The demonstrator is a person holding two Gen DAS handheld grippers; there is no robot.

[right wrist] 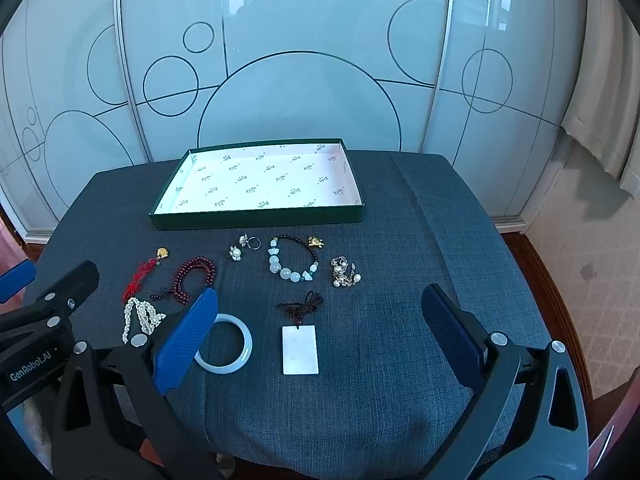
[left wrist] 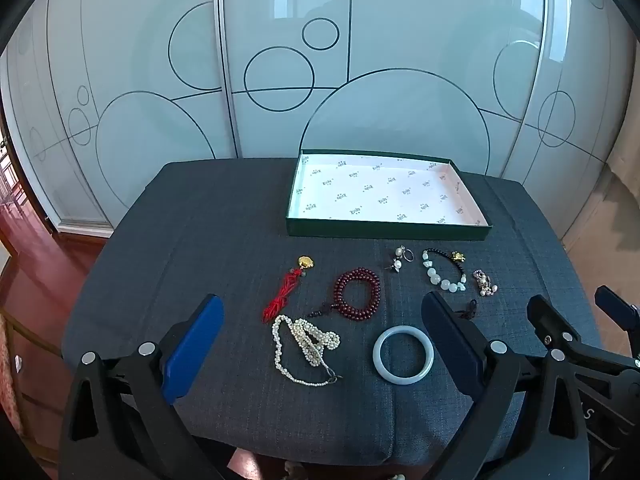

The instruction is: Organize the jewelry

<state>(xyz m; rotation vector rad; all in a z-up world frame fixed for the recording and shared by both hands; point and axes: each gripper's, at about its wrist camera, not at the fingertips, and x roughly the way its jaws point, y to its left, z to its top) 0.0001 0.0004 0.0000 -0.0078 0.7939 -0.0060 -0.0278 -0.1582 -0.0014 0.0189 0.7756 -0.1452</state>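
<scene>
An empty green box (left wrist: 384, 230) with a white printed lining stands at the back of the dark cloth table; it also shows in the right wrist view (right wrist: 256, 220). In front of it lie a pale jade bangle (left wrist: 403, 354) (right wrist: 245, 350), a pearl necklace (left wrist: 304, 344), a dark red bead bracelet (left wrist: 358, 294), a red cord with a gold charm (left wrist: 286, 288), a ring with pearl pieces (left wrist: 401, 258), a white-and-black bead bracelet (left wrist: 444, 270) and a small pearl cluster (left wrist: 485, 282). A white rectangular pendant (right wrist: 300, 350) lies between my right fingers. My left gripper (left wrist: 322, 346) and right gripper (right wrist: 320, 330) are open, empty, above the near side.
The table (right wrist: 400, 400) is covered in dark blue-grey cloth and drops off at the near edge. Frosted glass doors (left wrist: 280, 60) with circle patterns stand behind it. Red-brown wooden floor (left wrist: 40, 260) lies to the left, pale floor (right wrist: 592, 300) to the right.
</scene>
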